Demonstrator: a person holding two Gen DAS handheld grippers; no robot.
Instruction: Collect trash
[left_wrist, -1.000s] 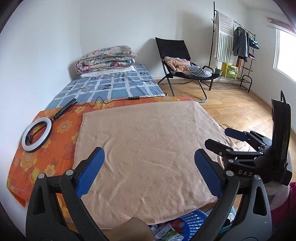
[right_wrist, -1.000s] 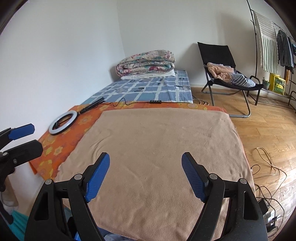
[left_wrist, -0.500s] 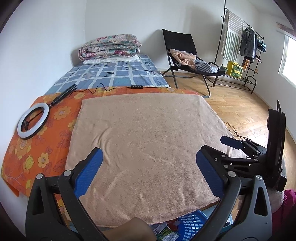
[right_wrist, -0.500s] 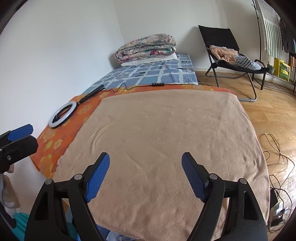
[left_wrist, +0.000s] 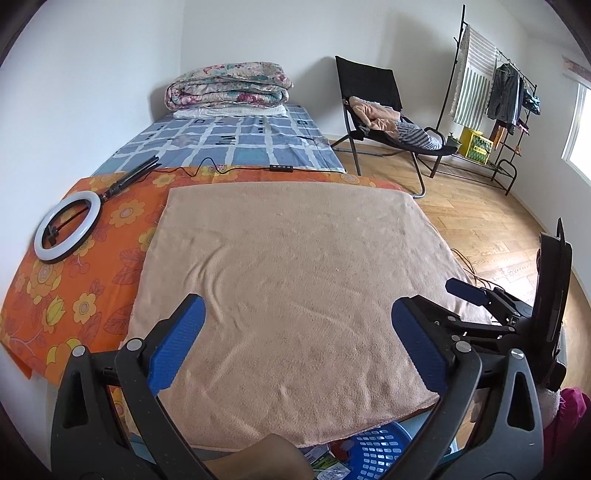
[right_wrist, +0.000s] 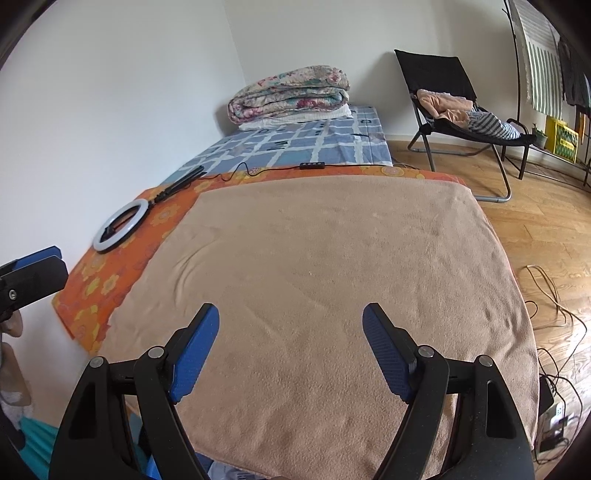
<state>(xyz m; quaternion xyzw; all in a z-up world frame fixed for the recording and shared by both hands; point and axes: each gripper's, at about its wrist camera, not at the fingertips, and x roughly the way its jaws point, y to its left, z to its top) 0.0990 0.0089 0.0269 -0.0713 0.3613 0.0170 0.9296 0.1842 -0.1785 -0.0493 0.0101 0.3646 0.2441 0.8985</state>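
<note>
Currently the left gripper (left_wrist: 297, 345) hovers over the near part of the tan towel (left_wrist: 295, 280), its jaws spread wide and holding nothing. No trash lies on the towel. The only litter visible is a few wrappers (left_wrist: 327, 459) below the towel's near edge, beside the blue basket (left_wrist: 376, 448), beneath and behind the left fingertips. The right gripper (right_wrist: 291, 349) is likewise wide open and empty over the same towel; its view shows no trash. In my judgement the left gripper is nearer and must tilt down and draw back to reach the wrappers.
</note>
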